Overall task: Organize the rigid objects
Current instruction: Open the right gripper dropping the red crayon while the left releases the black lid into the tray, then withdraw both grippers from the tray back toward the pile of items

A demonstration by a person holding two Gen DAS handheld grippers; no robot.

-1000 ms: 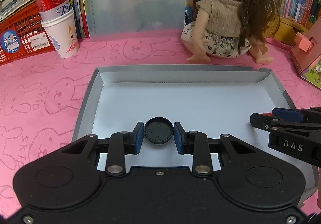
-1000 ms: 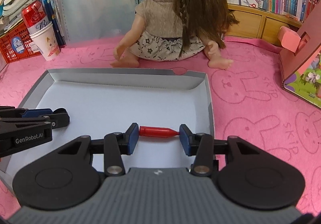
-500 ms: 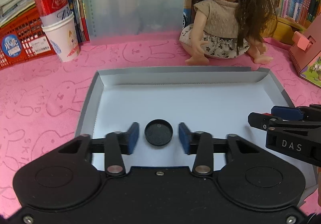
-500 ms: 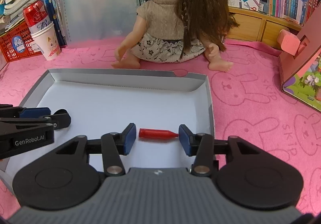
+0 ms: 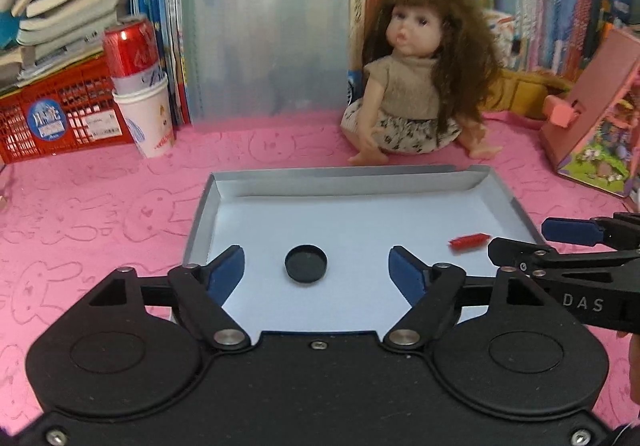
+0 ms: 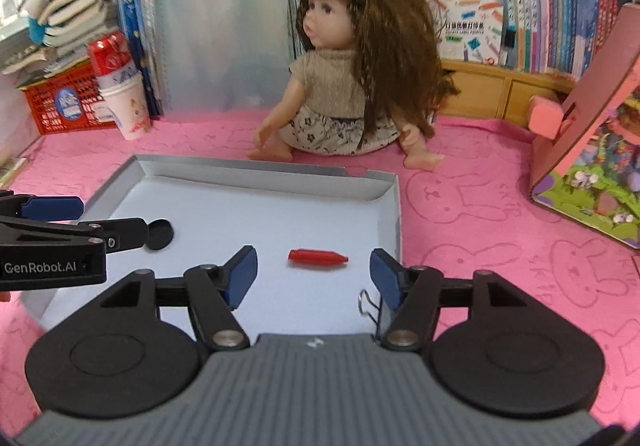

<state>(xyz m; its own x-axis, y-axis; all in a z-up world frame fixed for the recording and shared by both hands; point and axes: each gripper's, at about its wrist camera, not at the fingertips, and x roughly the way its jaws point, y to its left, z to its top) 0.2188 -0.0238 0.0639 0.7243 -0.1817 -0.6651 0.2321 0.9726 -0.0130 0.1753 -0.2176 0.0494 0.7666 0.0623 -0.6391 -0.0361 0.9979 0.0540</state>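
A shallow grey box lid [image 5: 400,174] [image 6: 256,168] lies on the pink cloth. A black round cap [image 5: 306,263] lies on its white floor; it also shows in the right wrist view [image 6: 162,233], partly behind the left gripper's finger. A red pen cap [image 6: 317,257] lies near the lid's right wall, also in the left wrist view [image 5: 469,241]. My left gripper [image 5: 318,272] is open and empty, above and just behind the black cap. My right gripper [image 6: 312,278] is open and empty, above and just behind the red cap.
A doll [image 5: 416,86] [image 6: 352,86] sits behind the lid. A red can in a paper cup [image 5: 138,86] and a red basket [image 5: 52,118] stand at the back left. A pink toy house [image 6: 592,150] stands at the right. A binder clip [image 6: 370,306] sits on the lid's near edge.
Both grippers opened wide, let go of the black cap and the red pen cap, and pulled up and back. Both caps now lie on the lid's floor.
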